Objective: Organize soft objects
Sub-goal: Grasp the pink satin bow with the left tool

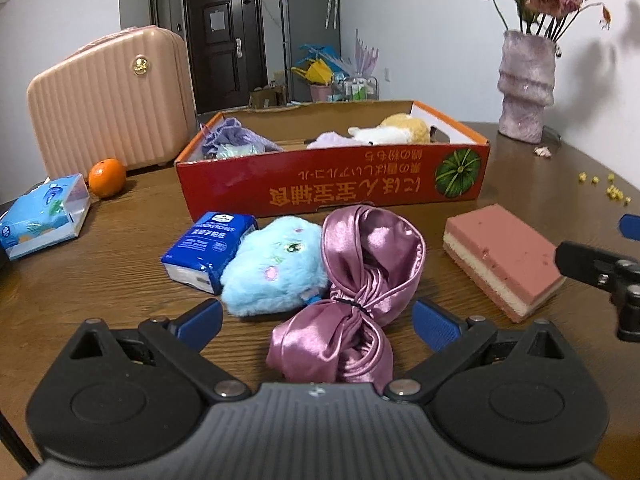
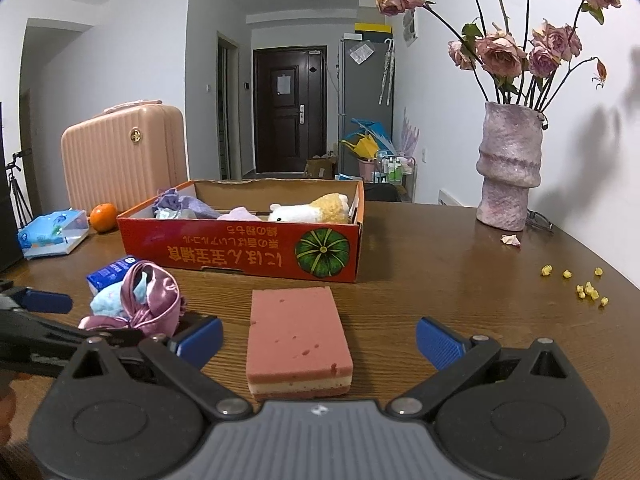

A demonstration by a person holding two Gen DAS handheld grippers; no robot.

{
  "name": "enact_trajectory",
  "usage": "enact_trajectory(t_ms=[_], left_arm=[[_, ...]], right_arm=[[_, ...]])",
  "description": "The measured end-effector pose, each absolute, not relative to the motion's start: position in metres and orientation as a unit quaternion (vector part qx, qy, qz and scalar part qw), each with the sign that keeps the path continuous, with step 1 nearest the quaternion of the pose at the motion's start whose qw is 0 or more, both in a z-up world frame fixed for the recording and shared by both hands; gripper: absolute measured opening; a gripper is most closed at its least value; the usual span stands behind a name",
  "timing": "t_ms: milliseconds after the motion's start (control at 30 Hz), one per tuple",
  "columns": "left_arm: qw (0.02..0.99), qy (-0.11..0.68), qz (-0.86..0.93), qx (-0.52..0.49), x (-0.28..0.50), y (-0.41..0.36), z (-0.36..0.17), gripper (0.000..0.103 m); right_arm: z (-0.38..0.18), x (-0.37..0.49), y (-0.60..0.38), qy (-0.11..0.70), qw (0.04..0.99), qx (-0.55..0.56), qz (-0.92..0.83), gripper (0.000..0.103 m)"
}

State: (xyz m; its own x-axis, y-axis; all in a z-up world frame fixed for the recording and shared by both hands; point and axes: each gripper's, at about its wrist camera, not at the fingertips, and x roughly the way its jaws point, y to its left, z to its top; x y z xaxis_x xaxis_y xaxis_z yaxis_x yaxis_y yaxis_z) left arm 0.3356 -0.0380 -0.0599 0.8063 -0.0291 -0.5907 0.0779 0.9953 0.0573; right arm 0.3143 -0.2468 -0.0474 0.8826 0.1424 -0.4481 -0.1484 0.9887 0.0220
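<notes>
Both grippers spread wide, holding nothing, low over the table (image 1: 100, 240).

Left wrist: left gripper (image 1: 318, 322) fingers wide apart, empty. Satin scarf (image 1: 360, 280) lies on the table between the two fingers, its near end closest to the camera, no contact visible. Blue plush (image 1: 276, 266) touches the scarf's left side, just ahead of the left finger; tissue pack (image 1: 210, 250) against the plush. Sponge (image 1: 502, 258) off to the right, near the other gripper's finger. Box (image 1: 332, 178) behind, with plush toys (image 1: 384, 132) inside.
Right wrist: right gripper (image 2: 319, 338) fingers wide apart, empty. Sponge sits centred between them, flat on the table, clear of both fingers. Scarf and plush lie left, just beyond the left finger. Box behind the sponge; vase (image 2: 508, 168) far right.
</notes>
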Motion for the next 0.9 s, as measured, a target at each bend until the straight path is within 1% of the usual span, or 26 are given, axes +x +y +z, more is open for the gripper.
enact_trajectory(t_ms=[233, 433, 500, 600, 633, 700, 800, 900], left_arm=[[0.944, 0.325, -0.024, 0.051, 0.353, -0.044, -0.07, 0.103], [0.938, 0.342, -0.033, 0.05, 0.36, -0.045, -0.076, 0.088], [0.937, 0.345, -0.035, 0.05, 0.361, -0.045, -0.077, 0.076], [0.932, 0.356, -0.048, 0.046, 0.363, -0.045, -0.079, 0.065], [0.931, 0.359, -0.054, 0.043, 0.363, -0.045, -0.08, 0.063], [0.931, 0.358, -0.058, 0.041, 0.361, -0.045, -0.08, 0.056], [0.932, 0.356, -0.059, 0.04, 0.359, -0.045, -0.079, 0.048], [0.933, 0.352, -0.063, 0.039, 0.357, -0.045, -0.077, 0.047]], right_arm=[[-0.049, 0.316, -0.247, 0.235, 0.969, -0.006, 0.075, 0.103], [-0.051, 0.318, -0.246, 0.24, 0.968, -0.006, 0.076, 0.103], [-0.052, 0.319, -0.246, 0.242, 0.967, -0.006, 0.076, 0.103], [-0.052, 0.32, -0.246, 0.244, 0.967, -0.006, 0.077, 0.103], [-0.052, 0.32, -0.246, 0.244, 0.967, -0.006, 0.077, 0.103], [-0.053, 0.32, -0.246, 0.245, 0.966, -0.005, 0.079, 0.103], [-0.053, 0.32, -0.246, 0.245, 0.966, -0.005, 0.081, 0.103], [-0.054, 0.321, -0.246, 0.244, 0.966, -0.004, 0.082, 0.103]])
